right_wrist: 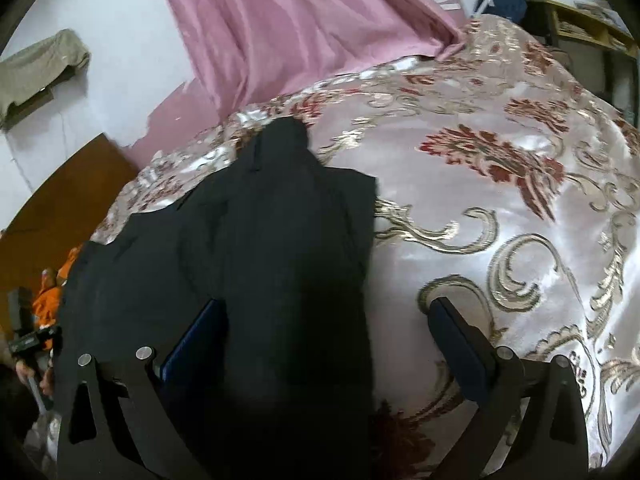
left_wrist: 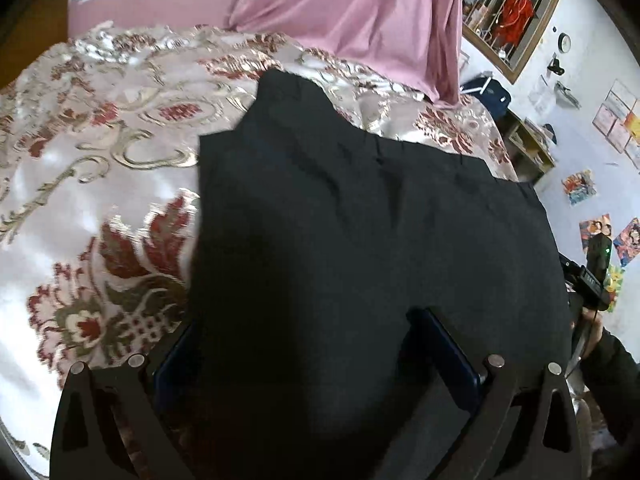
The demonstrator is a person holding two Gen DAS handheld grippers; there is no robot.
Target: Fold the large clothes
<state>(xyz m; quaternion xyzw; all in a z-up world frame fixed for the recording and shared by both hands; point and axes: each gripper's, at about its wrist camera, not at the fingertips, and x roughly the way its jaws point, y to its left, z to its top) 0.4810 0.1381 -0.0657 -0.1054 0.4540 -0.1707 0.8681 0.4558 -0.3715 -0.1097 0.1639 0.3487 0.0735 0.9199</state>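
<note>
The left gripper (left_wrist: 304, 344) sits at the bottom of its frame with jaws spread wide, its right finger (left_wrist: 448, 352) plain, the left one at lower left partly hidden. The right gripper (right_wrist: 324, 336) also fills the lower frame, jaws wide apart, both blue-padded fingers (right_wrist: 460, 344) visible.

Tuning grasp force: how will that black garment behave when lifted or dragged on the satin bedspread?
Likely floppy: the black garment lies flat with soft creases, so it should drape from the pinch. The floral bedspread looks glossy, so the cloth may slide rather than fold. Folded layers may shift apart.
</note>
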